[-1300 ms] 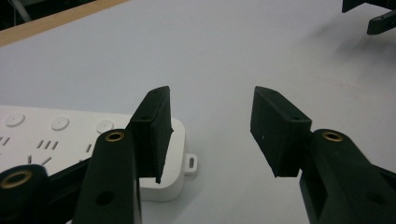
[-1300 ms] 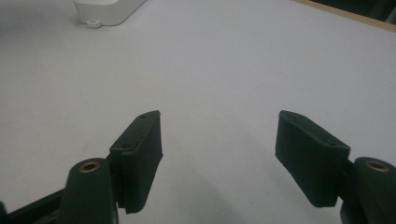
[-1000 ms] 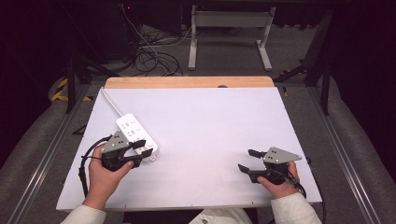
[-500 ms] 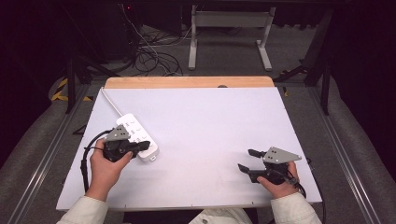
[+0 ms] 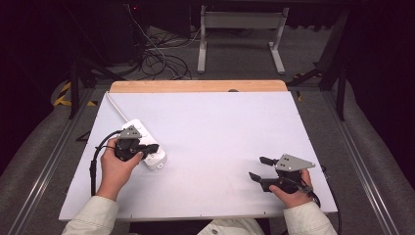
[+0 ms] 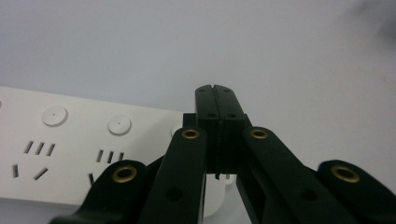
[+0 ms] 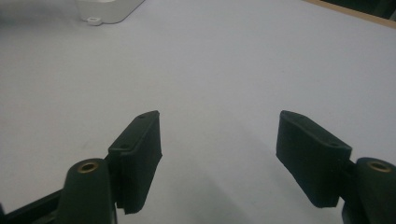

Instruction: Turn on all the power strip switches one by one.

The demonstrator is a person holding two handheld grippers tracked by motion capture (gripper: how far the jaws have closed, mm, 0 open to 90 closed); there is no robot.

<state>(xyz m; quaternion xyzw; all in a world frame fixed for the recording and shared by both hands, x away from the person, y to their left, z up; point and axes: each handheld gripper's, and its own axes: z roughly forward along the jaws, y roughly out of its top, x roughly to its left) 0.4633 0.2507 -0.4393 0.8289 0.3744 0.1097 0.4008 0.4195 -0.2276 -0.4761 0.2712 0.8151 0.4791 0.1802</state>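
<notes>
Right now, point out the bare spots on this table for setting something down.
Bare: the wide middle between the power strip and the right gripper, and the far half up to the wooden edge. Crowded: the left side, where the left gripper sits over the strip.

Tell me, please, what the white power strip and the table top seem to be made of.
The power strip looks like moulded white plastic, smooth with a faint sheen, with crisp socket slots and round buttons. The table top seems a matt pale laminate sheet; at its far edge a wooden strip shows light brown.
</notes>
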